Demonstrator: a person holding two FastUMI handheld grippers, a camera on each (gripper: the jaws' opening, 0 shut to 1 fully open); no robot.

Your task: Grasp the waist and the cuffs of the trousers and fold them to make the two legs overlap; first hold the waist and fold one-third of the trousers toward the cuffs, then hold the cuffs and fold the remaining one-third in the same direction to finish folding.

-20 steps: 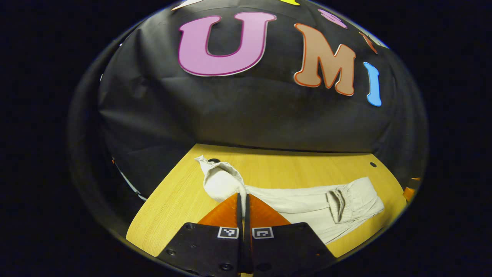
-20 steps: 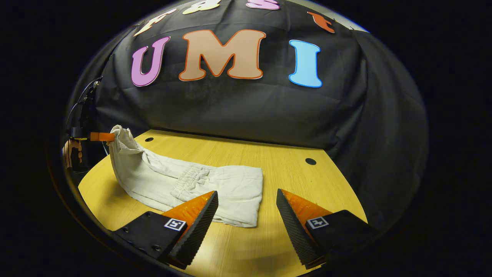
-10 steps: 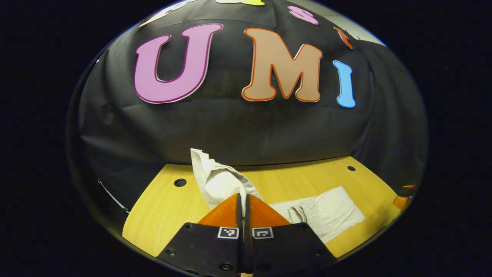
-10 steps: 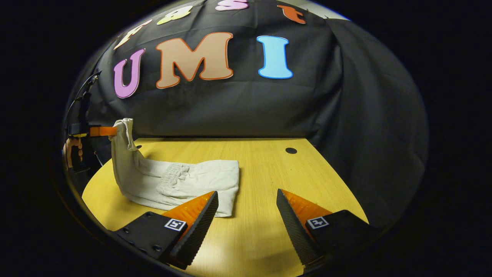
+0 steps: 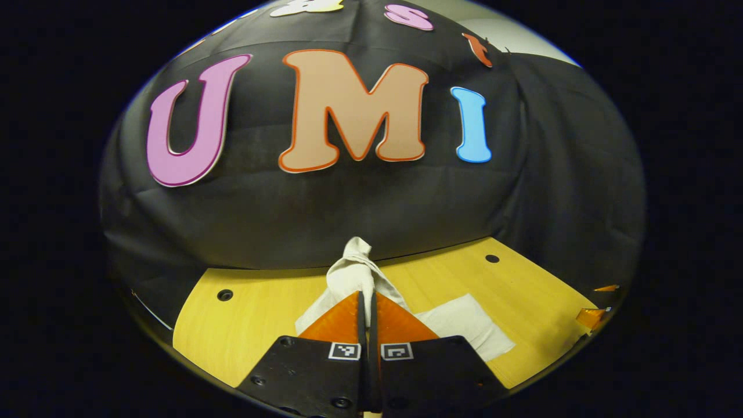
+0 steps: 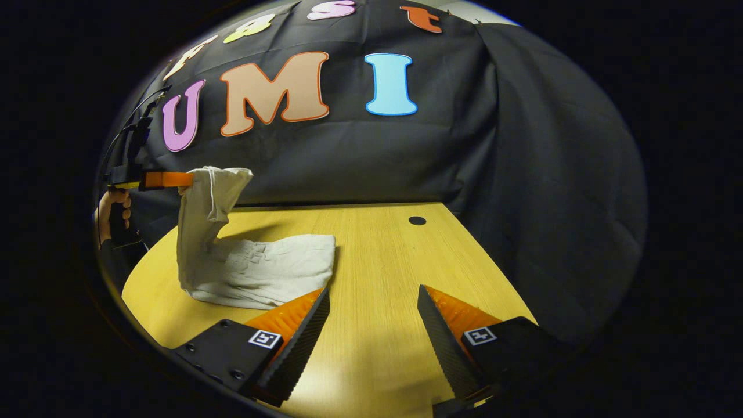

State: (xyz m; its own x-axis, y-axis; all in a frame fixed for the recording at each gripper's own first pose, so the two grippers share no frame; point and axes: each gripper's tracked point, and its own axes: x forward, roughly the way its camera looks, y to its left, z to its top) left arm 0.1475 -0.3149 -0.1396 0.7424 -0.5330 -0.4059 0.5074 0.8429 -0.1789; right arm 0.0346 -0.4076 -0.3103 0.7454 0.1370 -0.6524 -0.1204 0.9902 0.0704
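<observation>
Cream trousers (image 6: 255,273) lie partly folded on the yellow wooden table (image 6: 371,325). One end of the trousers (image 5: 353,273) is bunched and lifted off the table, pinched in my left gripper (image 5: 367,297), which is shut on the cloth. In the right gripper view that left gripper (image 6: 184,179) shows at the far left, held by a hand (image 6: 110,212), with the fabric hanging down from it in a tall loop. The folded part (image 5: 464,325) rests flat below. My right gripper (image 6: 372,296) stands open above the table's near side, to the right of the trousers, holding nothing.
Small round holes (image 6: 417,220) (image 5: 224,295) mark the tabletop. The black cloth wall (image 6: 371,157) closes off the table's far side and right. Bare wood stretches to the right of the trousers.
My left gripper has lifted the gripped trouser end higher and carried it over toward the folded part. The loop of cloth stands taller. The right gripper stays open.
</observation>
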